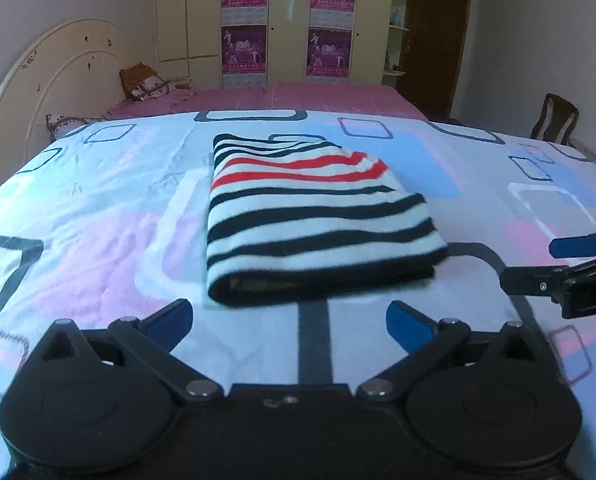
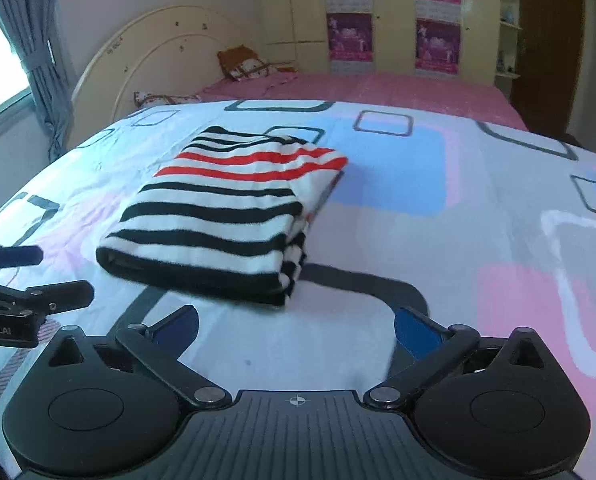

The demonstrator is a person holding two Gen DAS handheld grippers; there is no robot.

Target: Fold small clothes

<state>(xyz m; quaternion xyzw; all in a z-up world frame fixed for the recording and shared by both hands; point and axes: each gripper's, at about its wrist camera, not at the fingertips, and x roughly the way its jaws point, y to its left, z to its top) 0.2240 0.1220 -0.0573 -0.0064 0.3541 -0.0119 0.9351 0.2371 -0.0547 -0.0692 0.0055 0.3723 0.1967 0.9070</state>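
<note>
A small striped garment (image 1: 314, 216), white with black and red stripes, lies folded into a neat rectangle on the patterned bedsheet (image 1: 97, 208). It also shows in the right wrist view (image 2: 225, 216). My left gripper (image 1: 289, 322) is open and empty, just short of the garment's near edge. My right gripper (image 2: 295, 330) is open and empty, near the garment's front right corner. The right gripper also shows at the right edge of the left wrist view (image 1: 538, 266). The left gripper shows at the left edge of the right wrist view (image 2: 53, 276).
The sheet (image 2: 438, 240) covers a bed with a pink blanket (image 1: 298, 98) behind. A curved headboard (image 1: 53, 84) and pillows (image 1: 145, 84) stand at the far left. A wardrobe (image 1: 285, 20) is at the back. A chair (image 1: 554, 118) is on the right. A curtained window (image 2: 9, 48) is on the left.
</note>
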